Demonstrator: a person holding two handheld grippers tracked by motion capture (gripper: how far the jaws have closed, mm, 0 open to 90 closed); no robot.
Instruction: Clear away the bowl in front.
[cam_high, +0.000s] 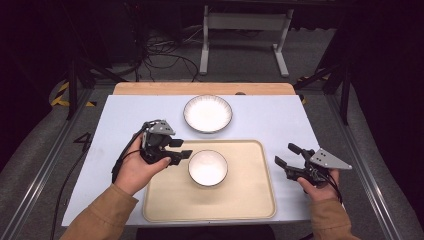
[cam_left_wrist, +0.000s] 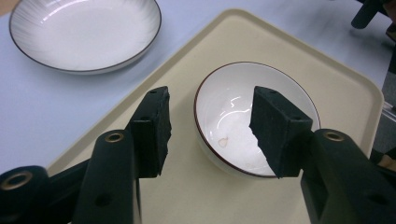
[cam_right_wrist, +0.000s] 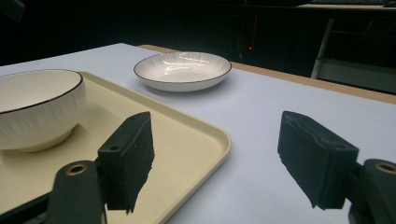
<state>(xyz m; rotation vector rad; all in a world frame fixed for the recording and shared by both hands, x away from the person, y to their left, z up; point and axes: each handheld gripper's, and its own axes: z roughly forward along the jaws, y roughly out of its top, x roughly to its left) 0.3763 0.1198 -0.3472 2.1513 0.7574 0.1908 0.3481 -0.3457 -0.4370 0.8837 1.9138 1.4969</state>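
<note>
A white bowl (cam_high: 207, 167) with a dark rim stands upright near the tray's (cam_high: 250, 200) far edge. The left gripper (cam_high: 181, 149) just beside it and the right gripper (cam_high: 286, 155) are both released, empty.

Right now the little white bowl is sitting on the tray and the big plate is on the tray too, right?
Not quite. The small white bowl does sit on the beige tray, but the shallow white plate lies off it, on the pale blue tabletop beyond the tray's far edge. The high view shows this.
</note>
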